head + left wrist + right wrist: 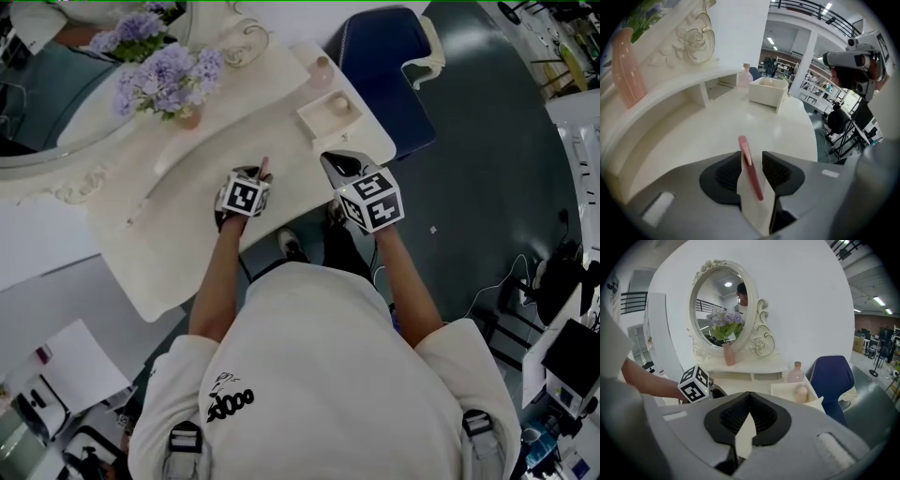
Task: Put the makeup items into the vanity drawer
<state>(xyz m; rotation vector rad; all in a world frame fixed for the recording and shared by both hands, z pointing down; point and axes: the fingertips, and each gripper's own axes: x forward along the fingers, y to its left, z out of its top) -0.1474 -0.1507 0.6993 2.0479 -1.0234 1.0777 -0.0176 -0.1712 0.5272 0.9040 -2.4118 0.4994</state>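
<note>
The person is leaning over the white vanity top with both forearms stretched forward. The left gripper is hovering low, jaws standing apart around a slim pink makeup stick, which is leaning on one pad with a gap to the other. The right gripper is pinched closed and empty. Whether the stick is resting on the top is unclear. Ahead are standing a white box holding a round item, a pink bottle and purple flowers.

White vanity with oval mirror, blue chair beside, dark grey floor.
</note>
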